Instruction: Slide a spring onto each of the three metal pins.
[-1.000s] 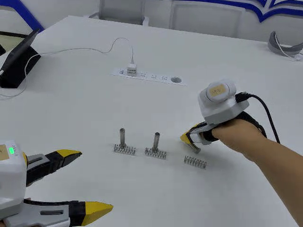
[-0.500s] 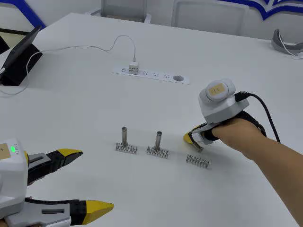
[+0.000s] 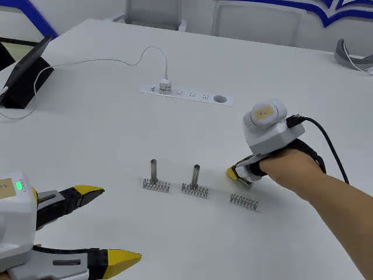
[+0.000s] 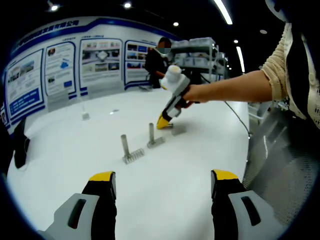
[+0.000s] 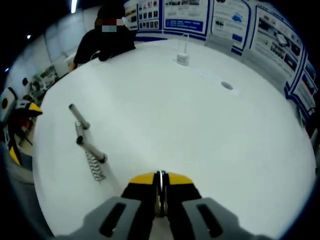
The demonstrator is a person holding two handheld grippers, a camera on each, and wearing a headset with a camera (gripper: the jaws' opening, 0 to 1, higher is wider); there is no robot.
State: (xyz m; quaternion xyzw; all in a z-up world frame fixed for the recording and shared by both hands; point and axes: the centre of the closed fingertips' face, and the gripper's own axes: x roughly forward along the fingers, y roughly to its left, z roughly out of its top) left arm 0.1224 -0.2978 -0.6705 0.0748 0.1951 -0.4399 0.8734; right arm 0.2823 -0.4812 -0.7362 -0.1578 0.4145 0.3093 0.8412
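Head view: I am holding the right gripper [image 3: 239, 174] low over the white table [image 3: 105, 116]. Its yellow-tipped jaws are pressing together on a short grey metal piece, which I am taking for the third pin [image 3: 245, 182], just behind the third spring [image 3: 243, 202]. I am probably bringing it down to stand in line with the other two. The left pin [image 3: 154, 170] and middle pin [image 3: 196, 175], smooth dull-steel cylinders, are standing upright. Each has a coil lying on its side at its foot: the left spring [image 3: 155, 185] and the middle spring [image 3: 194, 190]. No spring is sitting on a pin yet. The left gripper [image 3: 108, 224] is hovering near me, well apart from the work, jaws spread and holding nothing, presumably free to take a coil. Right gripper view: a thin metal sliver is showing between the closed jaws. The springs are fine open wire, likely to roll on the glossy top.
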